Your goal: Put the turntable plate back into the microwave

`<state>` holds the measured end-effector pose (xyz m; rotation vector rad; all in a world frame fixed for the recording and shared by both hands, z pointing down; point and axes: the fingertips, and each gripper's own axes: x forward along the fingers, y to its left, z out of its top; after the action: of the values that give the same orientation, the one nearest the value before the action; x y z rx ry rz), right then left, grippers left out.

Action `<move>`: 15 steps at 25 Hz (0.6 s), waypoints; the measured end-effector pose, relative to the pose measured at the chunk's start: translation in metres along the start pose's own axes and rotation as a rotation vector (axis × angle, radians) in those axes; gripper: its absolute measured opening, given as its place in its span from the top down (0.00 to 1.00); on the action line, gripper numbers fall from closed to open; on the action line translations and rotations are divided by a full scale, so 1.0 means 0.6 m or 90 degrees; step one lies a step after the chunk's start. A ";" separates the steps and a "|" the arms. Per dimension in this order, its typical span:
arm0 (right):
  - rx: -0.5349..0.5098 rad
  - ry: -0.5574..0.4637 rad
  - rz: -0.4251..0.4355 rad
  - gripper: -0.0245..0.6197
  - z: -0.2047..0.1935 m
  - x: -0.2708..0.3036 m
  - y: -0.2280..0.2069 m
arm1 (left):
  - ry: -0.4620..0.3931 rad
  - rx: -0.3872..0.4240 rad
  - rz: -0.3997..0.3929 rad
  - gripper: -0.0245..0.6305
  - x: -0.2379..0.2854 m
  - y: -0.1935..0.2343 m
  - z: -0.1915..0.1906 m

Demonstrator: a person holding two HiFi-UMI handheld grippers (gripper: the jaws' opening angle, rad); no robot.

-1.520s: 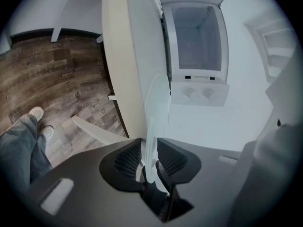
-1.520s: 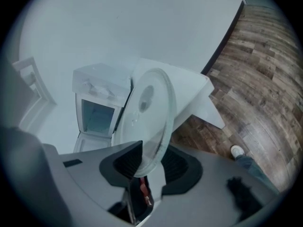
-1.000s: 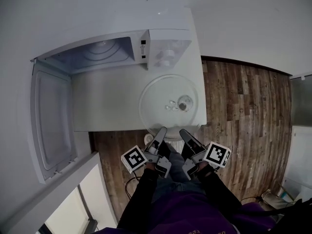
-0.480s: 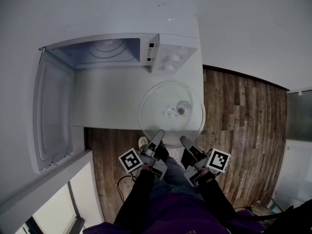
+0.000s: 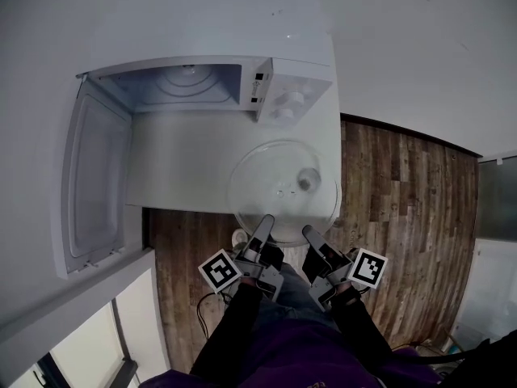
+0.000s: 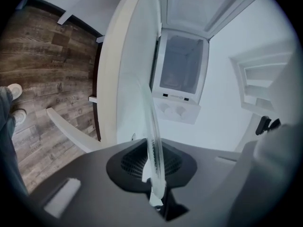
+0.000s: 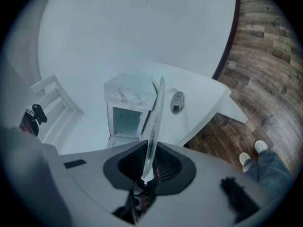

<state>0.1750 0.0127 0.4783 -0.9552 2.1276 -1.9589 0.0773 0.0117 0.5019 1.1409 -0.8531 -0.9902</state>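
The clear glass turntable plate (image 5: 279, 186) lies over the near right end of the white table (image 5: 178, 168), its near rim past the table edge. My left gripper (image 5: 265, 225) holds that rim at the left. Its jaws have just been closing, and the rim (image 6: 154, 164) stands edge-on between them, pinched. My right gripper (image 5: 309, 234) holds the rim (image 7: 151, 148) at the right. Its jaws have just eased slightly, still pressed on the glass. The white microwave (image 5: 202, 83) stands at the table's far side with its cavity open.
The microwave door (image 5: 93, 184) hangs wide open to the left. Its control panel with knobs (image 5: 292, 99) is on the right. A small round object (image 5: 307, 179) shows through the plate. Wooden floor (image 5: 404, 200) lies to the right, and a white ledge (image 5: 73, 314) is near left.
Both grippers stay at the plate's near rim and have come up slightly with it. The head view has shifted, so the microwave now sits further right in the picture.
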 end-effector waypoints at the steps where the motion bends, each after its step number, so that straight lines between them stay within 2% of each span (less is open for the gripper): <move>1: -0.006 0.006 0.011 0.89 -0.001 0.004 0.006 | -0.001 0.009 -0.008 0.91 -0.002 -0.007 0.003; 7: -0.072 0.051 0.046 0.88 -0.015 0.020 0.054 | -0.026 0.053 -0.052 0.92 -0.023 -0.057 0.021; 11: -0.124 0.082 0.067 0.88 -0.023 0.043 0.092 | -0.060 0.081 -0.078 0.92 -0.039 -0.090 0.045; 15: -0.144 0.108 0.092 0.87 -0.034 0.069 0.124 | -0.104 0.102 -0.089 0.92 -0.057 -0.117 0.072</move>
<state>0.1044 0.0081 0.4267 -0.6605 2.4762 -1.8180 0.0129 0.0218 0.4410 1.2822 -1.0073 -1.1585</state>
